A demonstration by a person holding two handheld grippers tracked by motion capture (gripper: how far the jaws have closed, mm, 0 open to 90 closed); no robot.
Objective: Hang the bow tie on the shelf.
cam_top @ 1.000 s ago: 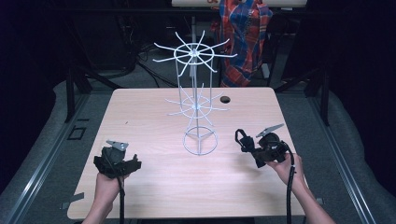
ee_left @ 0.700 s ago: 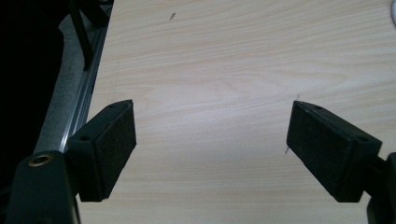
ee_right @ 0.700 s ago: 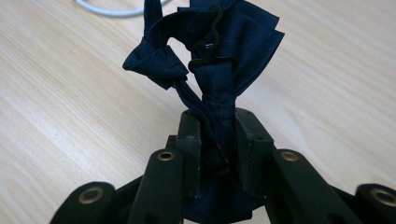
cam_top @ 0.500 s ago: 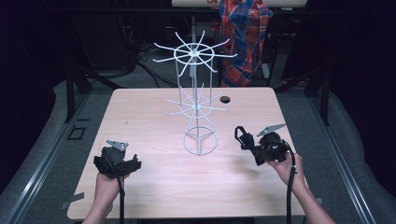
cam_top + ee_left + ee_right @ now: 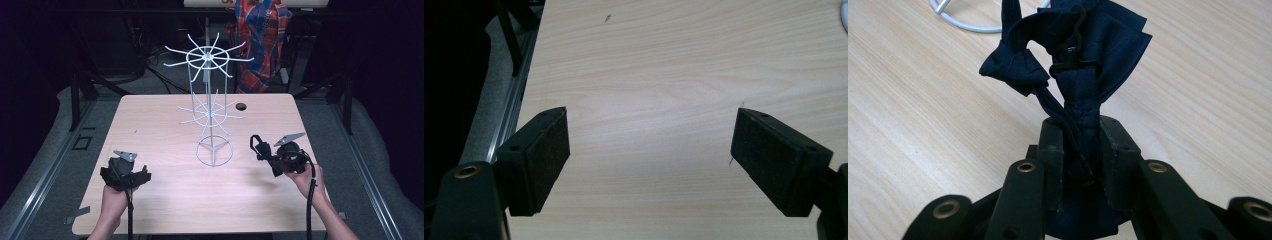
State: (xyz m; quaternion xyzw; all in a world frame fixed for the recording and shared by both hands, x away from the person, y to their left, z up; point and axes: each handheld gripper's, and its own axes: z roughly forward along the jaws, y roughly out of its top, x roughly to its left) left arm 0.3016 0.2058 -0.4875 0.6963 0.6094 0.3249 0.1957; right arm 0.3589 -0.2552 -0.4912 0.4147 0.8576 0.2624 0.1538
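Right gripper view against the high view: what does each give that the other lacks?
Right gripper view: the dark blue cloth bunched between the pressed jaws of the right tongs, and a small black hook on it.
High view: the whole white wire rack, the left tongs, both hands, a plaid shirt behind the table.
Both: the wooden table, the rack's base ring, the right tongs.

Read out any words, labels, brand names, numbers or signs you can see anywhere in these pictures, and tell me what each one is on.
None can be read.
The table, wire rack, dark blue cloth and both grippers, left and right, bear no print or label.
At the top edge of the high view, orange marks are cut off and unreadable.
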